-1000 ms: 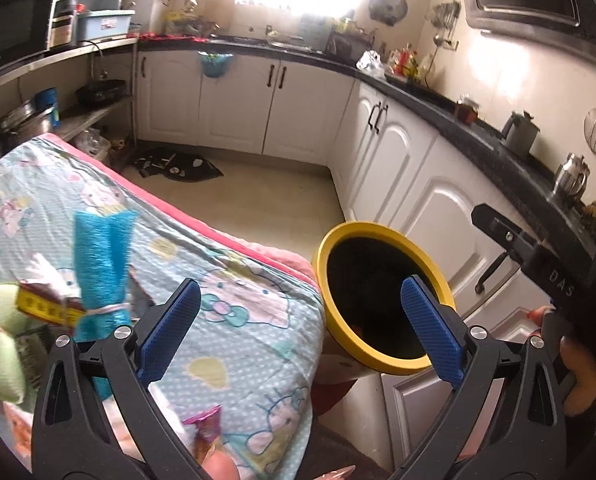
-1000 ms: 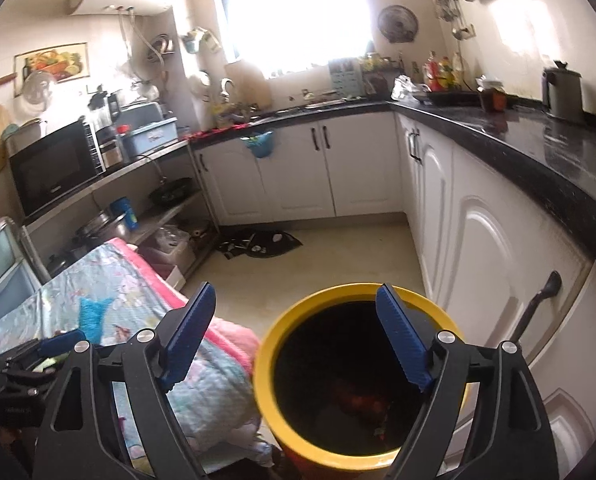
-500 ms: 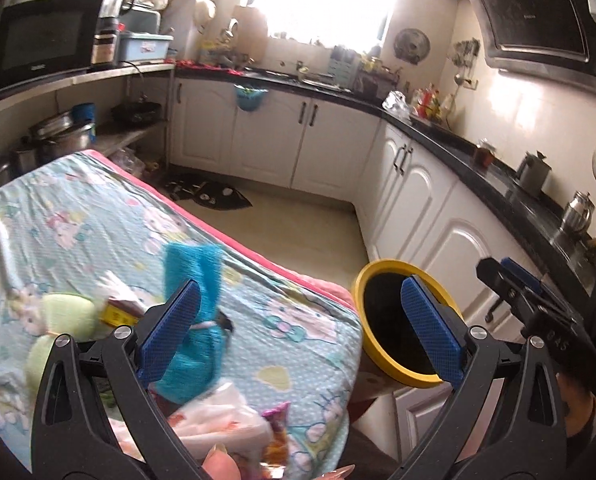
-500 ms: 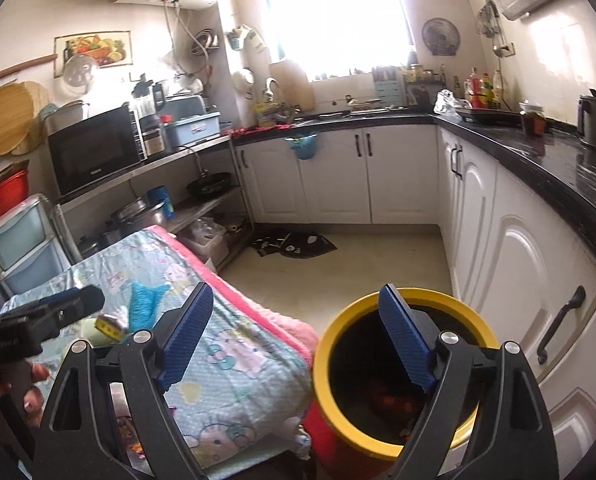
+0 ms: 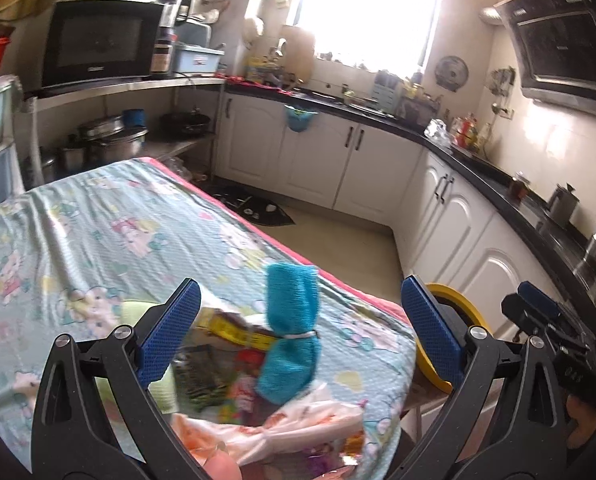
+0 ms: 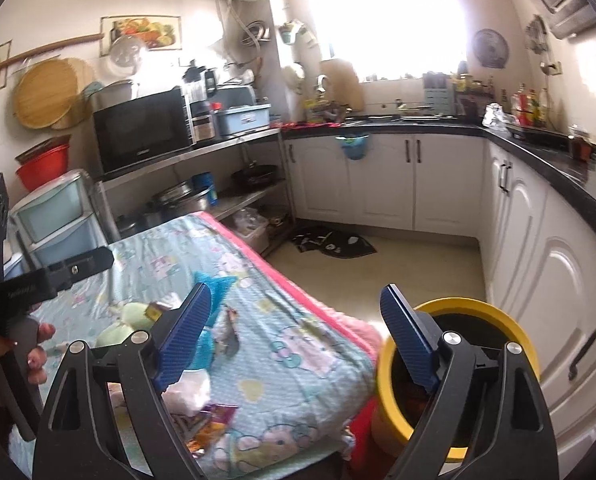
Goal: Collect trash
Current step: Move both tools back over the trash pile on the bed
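Both grippers, left gripper [image 5: 302, 328] and right gripper [image 6: 298, 340], have jaws spread, empty, above littered table [image 5: 97, 232] beside bin [image 6: 458, 380]

Left wrist view: set low over the near end of the cloth-covered table [image 5: 97, 216], tilted down across the litter there, close above it, facing the far window [image 5: 370, 12], with the yellow bin [image 5: 454, 300] just past the table's right corner. Right wrist view: placed right of the table [image 6: 298, 344], close above the bin [image 6: 474, 308], facing the same window [image 6: 390, 16]. Shared by both: table, bin, microwave [image 5: 97, 48], white cabinets [image 5: 318, 160].
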The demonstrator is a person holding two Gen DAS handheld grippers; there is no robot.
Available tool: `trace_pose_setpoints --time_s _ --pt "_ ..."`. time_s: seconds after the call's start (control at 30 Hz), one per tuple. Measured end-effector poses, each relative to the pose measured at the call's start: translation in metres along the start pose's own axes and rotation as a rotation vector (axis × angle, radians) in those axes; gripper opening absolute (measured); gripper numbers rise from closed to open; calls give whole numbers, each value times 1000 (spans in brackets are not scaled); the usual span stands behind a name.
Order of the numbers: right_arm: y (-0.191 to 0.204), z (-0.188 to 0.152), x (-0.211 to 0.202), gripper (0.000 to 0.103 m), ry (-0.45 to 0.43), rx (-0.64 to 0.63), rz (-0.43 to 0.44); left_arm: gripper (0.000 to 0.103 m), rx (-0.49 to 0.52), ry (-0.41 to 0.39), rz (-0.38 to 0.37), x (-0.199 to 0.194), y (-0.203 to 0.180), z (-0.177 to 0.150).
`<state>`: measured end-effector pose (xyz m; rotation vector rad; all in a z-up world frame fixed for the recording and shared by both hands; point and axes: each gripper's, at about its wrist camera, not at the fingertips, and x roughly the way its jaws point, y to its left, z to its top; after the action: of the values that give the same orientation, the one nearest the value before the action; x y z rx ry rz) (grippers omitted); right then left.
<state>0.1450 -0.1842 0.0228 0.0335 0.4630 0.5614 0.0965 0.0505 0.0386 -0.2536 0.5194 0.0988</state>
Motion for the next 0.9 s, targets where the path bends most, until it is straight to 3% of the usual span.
trace_pose_setpoints --time_s 0.4,0.9 --pt "42 2 26 84 43 -56 88 92 -35 18 80 -13 47 -14" --pt "76 5 69 84 107 -119 137 92 -102 90 119 -14 94 -49"
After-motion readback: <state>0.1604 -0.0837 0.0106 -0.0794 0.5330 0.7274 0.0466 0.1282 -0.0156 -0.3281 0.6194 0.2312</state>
